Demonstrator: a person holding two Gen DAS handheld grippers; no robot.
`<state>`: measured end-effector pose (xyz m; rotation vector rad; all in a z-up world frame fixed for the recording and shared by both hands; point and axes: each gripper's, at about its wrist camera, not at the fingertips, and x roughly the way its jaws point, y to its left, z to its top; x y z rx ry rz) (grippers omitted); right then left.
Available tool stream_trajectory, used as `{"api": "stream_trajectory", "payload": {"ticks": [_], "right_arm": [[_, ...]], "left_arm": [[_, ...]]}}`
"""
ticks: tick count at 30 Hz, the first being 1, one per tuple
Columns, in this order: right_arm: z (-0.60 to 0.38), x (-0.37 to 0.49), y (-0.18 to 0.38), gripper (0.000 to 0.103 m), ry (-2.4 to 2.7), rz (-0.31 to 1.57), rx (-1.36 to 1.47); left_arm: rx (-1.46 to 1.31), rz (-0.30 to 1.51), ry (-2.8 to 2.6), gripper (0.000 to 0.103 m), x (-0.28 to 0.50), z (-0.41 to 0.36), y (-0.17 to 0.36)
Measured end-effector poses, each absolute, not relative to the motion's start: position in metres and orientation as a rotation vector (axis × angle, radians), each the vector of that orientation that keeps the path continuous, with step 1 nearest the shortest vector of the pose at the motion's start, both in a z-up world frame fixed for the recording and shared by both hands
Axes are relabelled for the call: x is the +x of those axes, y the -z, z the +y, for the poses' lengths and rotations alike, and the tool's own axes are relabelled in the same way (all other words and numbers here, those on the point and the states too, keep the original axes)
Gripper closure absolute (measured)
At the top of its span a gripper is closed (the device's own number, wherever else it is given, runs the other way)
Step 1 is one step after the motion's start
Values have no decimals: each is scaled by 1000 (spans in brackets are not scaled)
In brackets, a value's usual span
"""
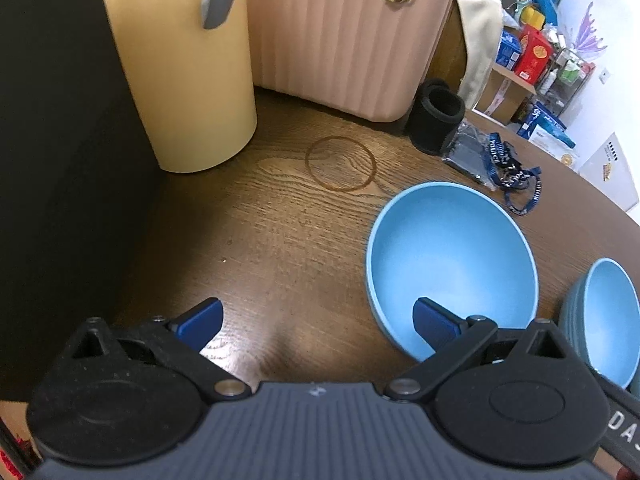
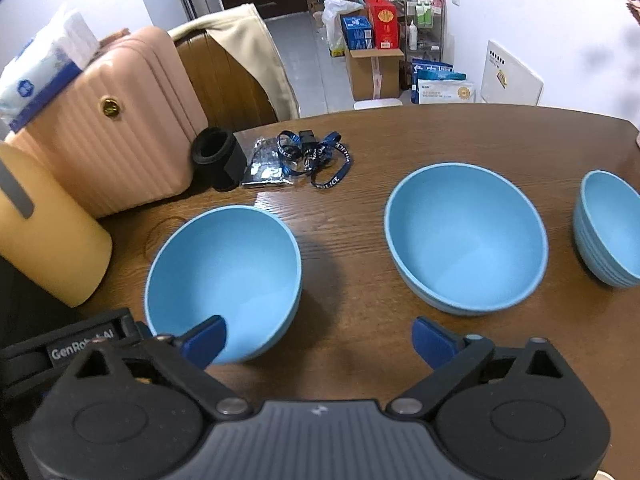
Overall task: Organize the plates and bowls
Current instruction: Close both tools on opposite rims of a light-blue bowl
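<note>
Three light blue bowls stand on the brown wooden table (image 2: 360,240). In the right wrist view the left large bowl (image 2: 224,276) is near, a second large bowl (image 2: 466,236) is to its right, and a smaller ribbed bowl (image 2: 608,228) is at the far right. My right gripper (image 2: 320,340) is open and empty, its left fingertip over the left bowl's near rim. In the left wrist view my left gripper (image 1: 318,320) is open and empty above the table, its right fingertip over the near rim of a large bowl (image 1: 452,264). Another blue bowl (image 1: 610,320) shows at the right edge.
A pink ribbed case (image 2: 116,128), a yellow cylindrical container (image 2: 44,240), a black cup sleeve (image 2: 214,156) and a blue lanyard with a packet (image 2: 308,156) sit at the table's back left. A chair with a beige cloth (image 2: 240,60) stands behind.
</note>
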<state>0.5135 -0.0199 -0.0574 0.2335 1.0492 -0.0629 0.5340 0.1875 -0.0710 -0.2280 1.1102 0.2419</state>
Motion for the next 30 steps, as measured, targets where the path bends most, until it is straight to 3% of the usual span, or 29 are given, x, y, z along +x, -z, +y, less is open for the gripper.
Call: {"api": "stream_trajectory", "payload": {"ticks": [12, 14, 16, 20, 21, 25, 29, 30], "right_arm": [[-10, 559, 89, 28, 90, 1101, 207], [-9, 564, 94, 35, 94, 1114, 200], [-9, 568, 100, 50, 95, 1128, 203], [-7, 575, 108, 60, 95, 1140, 207], [-7, 577, 111, 67, 96, 1145, 208], [-7, 581, 118, 83, 94, 1162, 225], [-6, 581, 122, 90, 87, 1161, 238], [-5, 582, 122, 92, 86, 1158, 233]], "left_arm": [[-218, 1145, -269, 3, 574, 181, 96], [-218, 1157, -275, 12, 580, 181, 100], [-225, 1170, -278, 18, 585, 181, 105], [-233, 1190, -273, 27, 593, 181, 113], [-235, 1193, -269, 28, 594, 180, 114], [-239, 1206, -238, 50, 599, 175, 119], [-246, 1230, -206, 76, 603, 173, 125], [-251, 1231, -199, 77, 604, 173, 126]]}}
